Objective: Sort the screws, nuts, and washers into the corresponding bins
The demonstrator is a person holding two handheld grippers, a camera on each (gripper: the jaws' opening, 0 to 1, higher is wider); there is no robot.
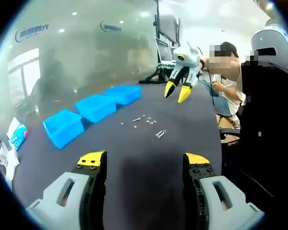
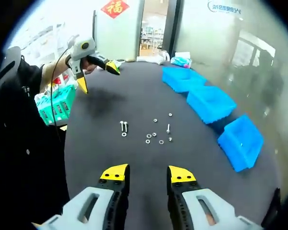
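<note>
Hovering above a dark table (image 2: 110, 158), both grippers empty. Left gripper (image 1: 145, 163) jaws wide apart; right gripper (image 2: 145, 173) jaws parted narrower, nothing between them. Screws, nuts and washers (image 2: 151, 132) lie scattered loose mid-table, a pair of screws (image 2: 123, 127) just off to one side of the rest. Three blue bins (image 2: 209, 103) sit in a row along the table edge, well apart from the hardware. Person seated at the table's far end (image 1: 225, 79).
</note>
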